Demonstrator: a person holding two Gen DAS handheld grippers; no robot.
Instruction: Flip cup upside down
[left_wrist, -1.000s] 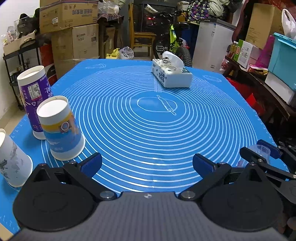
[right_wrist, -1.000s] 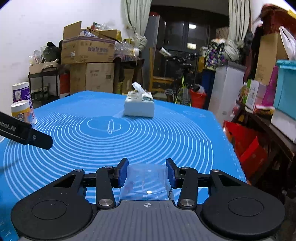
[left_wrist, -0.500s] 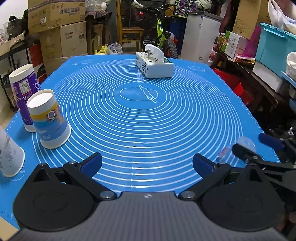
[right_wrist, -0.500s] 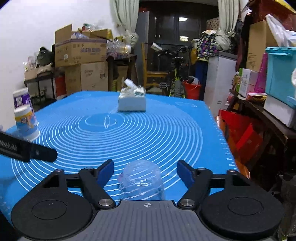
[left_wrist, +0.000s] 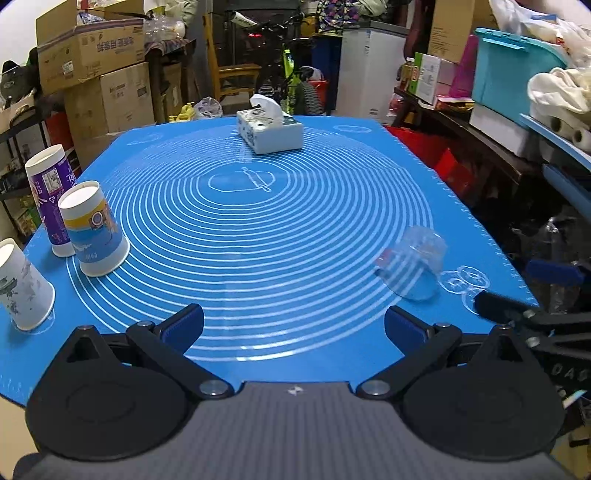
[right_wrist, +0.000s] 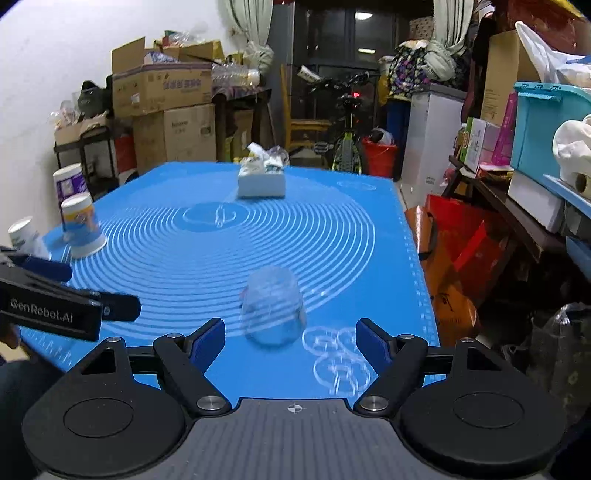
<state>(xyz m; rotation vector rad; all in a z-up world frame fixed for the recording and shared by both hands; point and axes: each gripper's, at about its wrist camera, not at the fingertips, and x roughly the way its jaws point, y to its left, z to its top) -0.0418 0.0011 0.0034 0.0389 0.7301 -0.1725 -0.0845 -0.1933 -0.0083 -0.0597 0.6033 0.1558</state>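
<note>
While the clear plastic cup (right_wrist: 273, 308) sits on the blue mat (right_wrist: 258, 236) just ahead of the right gripper (right_wrist: 291, 339), it's dead centre between those two blue pads, a touch beyond the tips and touching neither one. Jaws on the right are spread wide and empty. The cup looks slightly blurred, tilted a little, rounded closed end up and wider mouth down toward the mat, so its long axis runs close to upright. Whether it has fully settled, I can't tell.

Over on the left gripper (left_wrist: 293, 326), jaws are also released and holding nothing, and from there the cup (left_wrist: 410, 264) lies off ahead and to the right, well apart. So the right hand is clearly the nearer one if any correction is needed.

Now the change: a second ago the right jaws were clamped on this cup, close in between the pads. Half a second ago they had sprung open with the cup low against the gripper body. Now the gripper has backed away and the cup stands free farther out. To my eye the flip is as good as done. The paper cups (left_wrist: 94, 236) and tissue box (left_wrist: 269, 129) haven't budged.
</note>
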